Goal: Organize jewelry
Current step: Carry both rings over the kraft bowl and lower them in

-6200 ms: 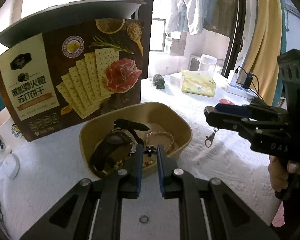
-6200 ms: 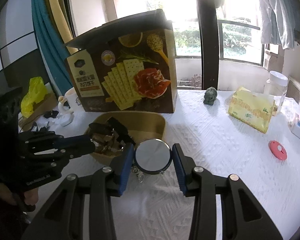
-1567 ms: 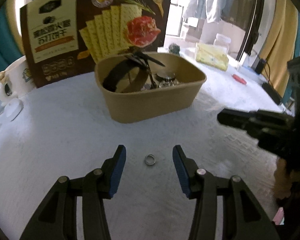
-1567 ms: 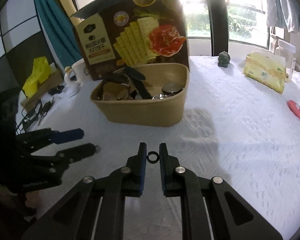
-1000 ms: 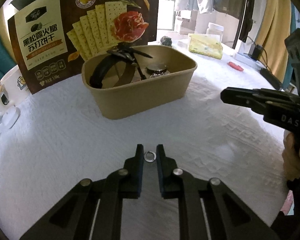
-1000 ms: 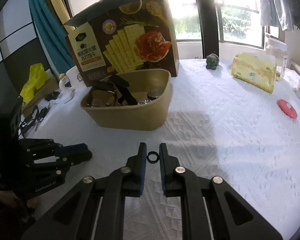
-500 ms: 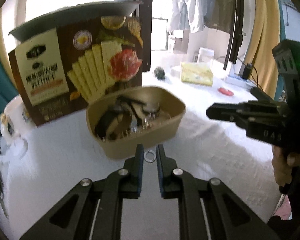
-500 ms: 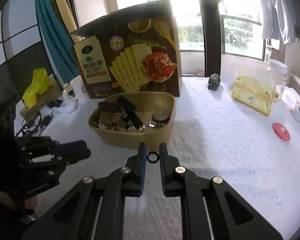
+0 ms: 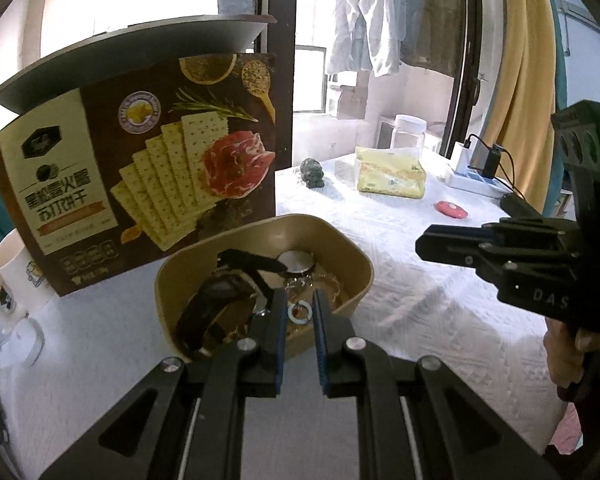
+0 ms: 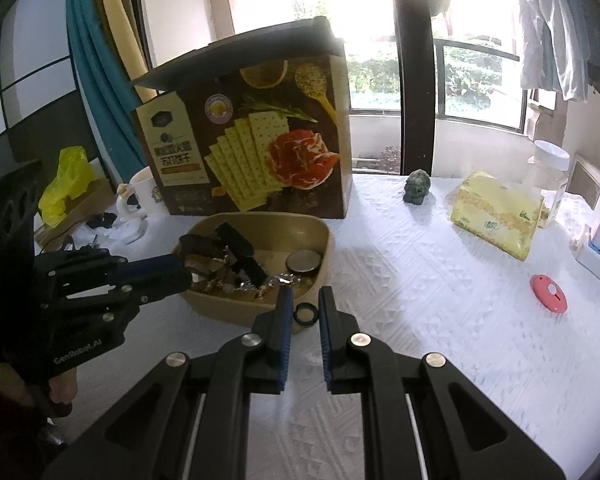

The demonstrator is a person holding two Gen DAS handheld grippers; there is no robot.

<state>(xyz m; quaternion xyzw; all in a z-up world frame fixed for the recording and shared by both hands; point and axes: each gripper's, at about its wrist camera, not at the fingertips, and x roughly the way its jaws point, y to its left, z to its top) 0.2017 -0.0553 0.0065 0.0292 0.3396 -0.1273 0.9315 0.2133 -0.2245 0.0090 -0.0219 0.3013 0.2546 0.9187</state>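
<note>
A tan bowl (image 9: 342,238) (image 10: 324,236) on the white tablecloth holds black watches (image 9: 216,300), a round metal disc (image 9: 296,261) (image 10: 303,261) and chains. My left gripper (image 9: 299,312) is shut on a silver ring (image 9: 299,313), held over the bowl's near rim. My right gripper (image 10: 305,314) is shut on a black ring (image 10: 305,314), held just in front of the bowl's near right side. Each gripper shows in the other's view: the right (image 9: 424,244), the left (image 10: 182,272) at the bowl's left rim.
A large cracker box (image 9: 140,168) (image 10: 252,152) stands behind the bowl. A white mug (image 10: 144,192) and clutter lie to the left. A grey figurine (image 10: 417,187), a yellow tissue pack (image 10: 496,216), a jar and a pink disc (image 10: 548,293) lie to the right.
Both grippers have lifted with their rings and come closer to the bowl. The left gripper now holds its silver ring over the bowl's rim.
</note>
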